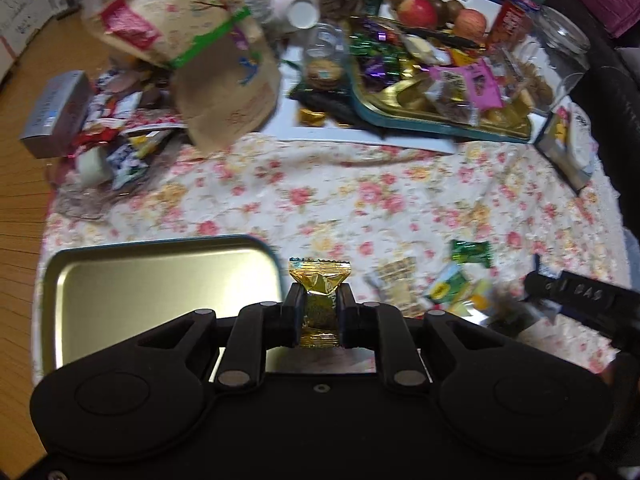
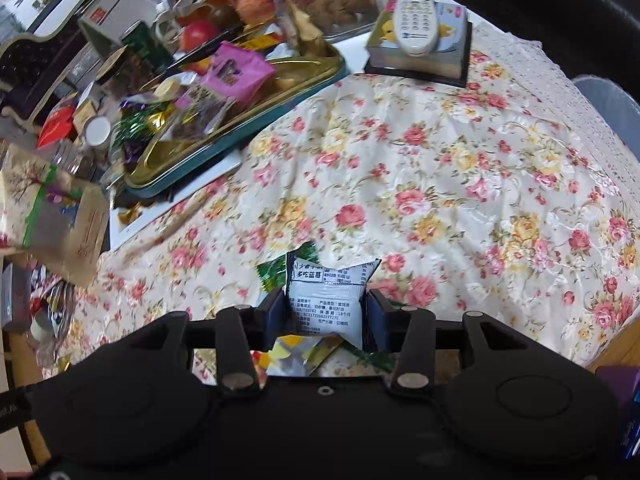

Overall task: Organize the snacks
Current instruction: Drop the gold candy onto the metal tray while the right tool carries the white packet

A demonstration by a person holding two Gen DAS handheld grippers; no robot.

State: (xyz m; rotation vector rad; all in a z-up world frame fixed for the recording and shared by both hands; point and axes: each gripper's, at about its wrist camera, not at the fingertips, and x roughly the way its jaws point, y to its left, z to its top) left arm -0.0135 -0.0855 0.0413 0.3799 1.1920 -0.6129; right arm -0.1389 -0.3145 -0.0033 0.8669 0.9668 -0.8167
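Observation:
My left gripper [image 1: 319,294] is shut on a gold-wrapped snack [image 1: 320,284], held just right of an empty gold tin lid [image 1: 120,292] with a teal rim at the near left. My right gripper [image 2: 326,300] is shut on a white snack packet [image 2: 326,300] with black print, above several loose wrapped snacks [image 2: 280,272] on the floral tablecloth. In the left wrist view the right gripper's black body [image 1: 580,300] shows at the right edge beside those loose snacks [image 1: 444,284]. A teal-rimmed gold tray [image 1: 420,120] at the back holds several candies and packets; it also shows in the right wrist view [image 2: 280,112].
A brown paper snack bag [image 1: 192,40] leans at the back left above a pile of wrappers and a silver box [image 1: 56,116]. Apples [image 1: 418,12], jars and a glass container [image 1: 560,56] crowd the back. A remote [image 2: 414,20] lies on a box at back right.

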